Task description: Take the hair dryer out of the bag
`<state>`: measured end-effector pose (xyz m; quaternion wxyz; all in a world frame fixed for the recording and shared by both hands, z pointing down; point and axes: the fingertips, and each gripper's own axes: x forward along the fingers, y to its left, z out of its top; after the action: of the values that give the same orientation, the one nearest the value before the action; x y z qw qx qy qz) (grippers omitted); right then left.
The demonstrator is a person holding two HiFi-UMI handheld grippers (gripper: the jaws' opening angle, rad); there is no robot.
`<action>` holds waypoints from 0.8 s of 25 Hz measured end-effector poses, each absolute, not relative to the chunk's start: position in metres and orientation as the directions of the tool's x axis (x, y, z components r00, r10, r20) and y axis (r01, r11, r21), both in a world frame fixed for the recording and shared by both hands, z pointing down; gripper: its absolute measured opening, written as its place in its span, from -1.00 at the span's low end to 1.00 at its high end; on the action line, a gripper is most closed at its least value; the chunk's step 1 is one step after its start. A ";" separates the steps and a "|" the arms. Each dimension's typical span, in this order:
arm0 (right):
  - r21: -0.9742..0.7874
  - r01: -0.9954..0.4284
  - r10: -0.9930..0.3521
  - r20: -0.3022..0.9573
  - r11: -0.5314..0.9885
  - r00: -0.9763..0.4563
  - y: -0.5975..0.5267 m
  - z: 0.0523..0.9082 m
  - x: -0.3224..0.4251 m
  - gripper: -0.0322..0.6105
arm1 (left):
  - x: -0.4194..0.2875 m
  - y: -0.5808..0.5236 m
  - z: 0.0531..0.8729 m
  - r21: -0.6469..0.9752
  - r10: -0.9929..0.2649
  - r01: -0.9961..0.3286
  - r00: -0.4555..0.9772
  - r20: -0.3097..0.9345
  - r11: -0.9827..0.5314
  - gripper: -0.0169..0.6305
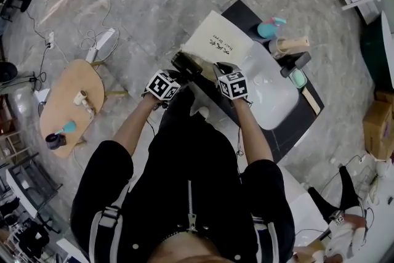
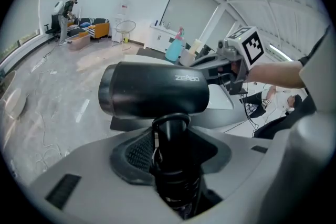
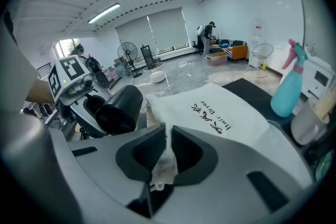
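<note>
The black hair dryer (image 2: 155,89) hangs in the air, clear of the bag, its barrel lying crosswise. My left gripper (image 2: 170,165) is shut on its handle. In the head view the hair dryer (image 1: 186,64) sits just ahead of the left gripper (image 1: 177,74), at the near edge of the white cloth bag (image 1: 215,40). The bag (image 3: 220,107), printed with black lettering, lies flat on the black table (image 1: 295,126). My right gripper (image 3: 167,157) is shut on a pinched fold of the bag's near edge. The right gripper view shows the hair dryer (image 3: 118,110) to the left of the bag.
A white basin (image 1: 271,92) sits on the table right of the bag. Behind it stand a blue spray bottle (image 1: 271,28) and other small items. A low wooden side table (image 1: 68,101) stands on the floor at left, with a power strip (image 1: 101,43) and cables beyond.
</note>
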<state>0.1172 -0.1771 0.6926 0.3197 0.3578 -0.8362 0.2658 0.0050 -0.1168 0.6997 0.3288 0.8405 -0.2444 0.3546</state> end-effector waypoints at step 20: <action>-0.221 -0.728 -0.283 0.818 0.649 -0.501 -0.156 0.745 0.093 -0.67 | -0.058 -0.149 0.634 0.380 -0.493 -0.767 0.630 0.600 -0.518 -0.32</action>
<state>0.0930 -0.1562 0.7455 0.3930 0.3087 -0.8187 0.2829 -0.0585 -0.1487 0.6344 0.3195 0.8444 -0.3728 0.2143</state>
